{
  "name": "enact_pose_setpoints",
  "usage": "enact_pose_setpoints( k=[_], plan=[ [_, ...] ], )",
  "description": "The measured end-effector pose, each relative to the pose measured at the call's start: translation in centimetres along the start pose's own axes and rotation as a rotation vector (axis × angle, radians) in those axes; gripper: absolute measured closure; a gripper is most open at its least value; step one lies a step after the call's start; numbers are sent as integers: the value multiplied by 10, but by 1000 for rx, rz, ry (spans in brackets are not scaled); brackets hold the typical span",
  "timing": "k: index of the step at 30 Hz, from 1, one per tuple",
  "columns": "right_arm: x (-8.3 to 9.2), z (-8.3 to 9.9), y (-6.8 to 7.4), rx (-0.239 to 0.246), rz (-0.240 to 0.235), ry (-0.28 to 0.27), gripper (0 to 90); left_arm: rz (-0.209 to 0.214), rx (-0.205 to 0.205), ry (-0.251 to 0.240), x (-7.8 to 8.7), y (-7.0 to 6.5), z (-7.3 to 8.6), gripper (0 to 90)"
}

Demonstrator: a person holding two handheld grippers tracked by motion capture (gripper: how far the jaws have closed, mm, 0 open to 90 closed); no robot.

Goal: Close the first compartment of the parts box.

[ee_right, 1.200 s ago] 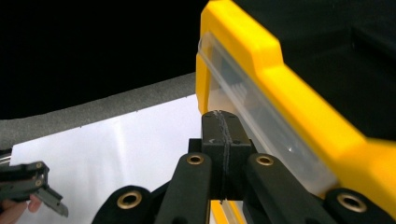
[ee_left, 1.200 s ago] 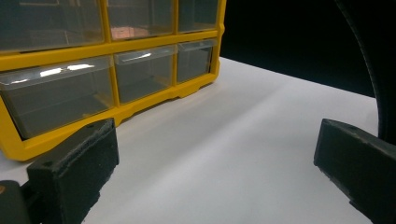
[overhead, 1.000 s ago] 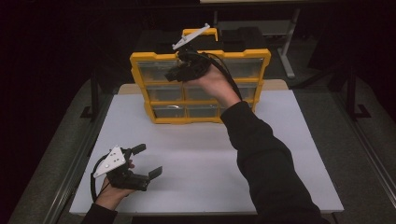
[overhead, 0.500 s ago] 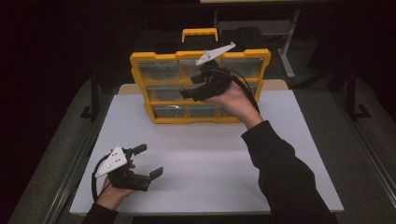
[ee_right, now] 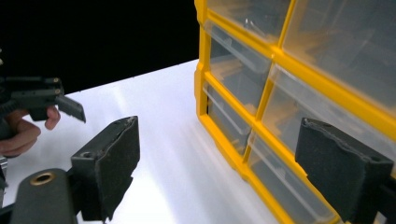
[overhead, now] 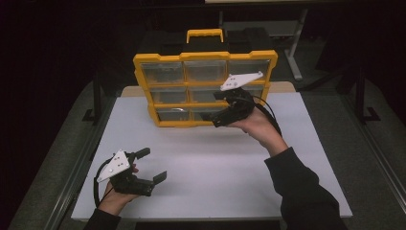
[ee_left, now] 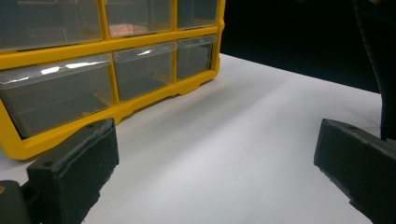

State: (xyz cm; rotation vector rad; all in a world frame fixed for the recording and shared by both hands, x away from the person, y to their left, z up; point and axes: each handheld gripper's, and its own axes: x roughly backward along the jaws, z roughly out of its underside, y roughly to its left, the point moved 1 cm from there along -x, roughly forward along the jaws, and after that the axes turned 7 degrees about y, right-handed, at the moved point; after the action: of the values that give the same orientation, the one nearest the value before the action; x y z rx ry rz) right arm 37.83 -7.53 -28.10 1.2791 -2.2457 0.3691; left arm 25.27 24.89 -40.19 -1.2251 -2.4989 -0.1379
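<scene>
Claw (overhead: 210, 106) on the right, jaws just opened wide and empty, nears the yellow plastic organiser with clear drawers (overhead: 191, 72) standing at the white tabletop's (overhead: 215, 163) far edge: square up on one drawer front before closing.

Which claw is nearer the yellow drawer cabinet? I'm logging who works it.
Right. The right claw is open, in front of the yellow drawer cabinet, by its lower drawers. The left claw is open too, low over the white table, well short of it.
</scene>
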Motion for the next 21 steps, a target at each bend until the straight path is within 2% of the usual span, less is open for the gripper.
enact_pose_setpoints(
  k=[6,12,21],
  plan=[
    [5,21,2,-3,11,-5,112,3,-3,1,-1,-1,0,0],
    [6,50,10,-33,7,0,69,4,4,-5,-1,-1,0,0],
    [12,80,13,-63,29,-11,46,4,-1,-5,-1,-1,0,0]
  ],
)
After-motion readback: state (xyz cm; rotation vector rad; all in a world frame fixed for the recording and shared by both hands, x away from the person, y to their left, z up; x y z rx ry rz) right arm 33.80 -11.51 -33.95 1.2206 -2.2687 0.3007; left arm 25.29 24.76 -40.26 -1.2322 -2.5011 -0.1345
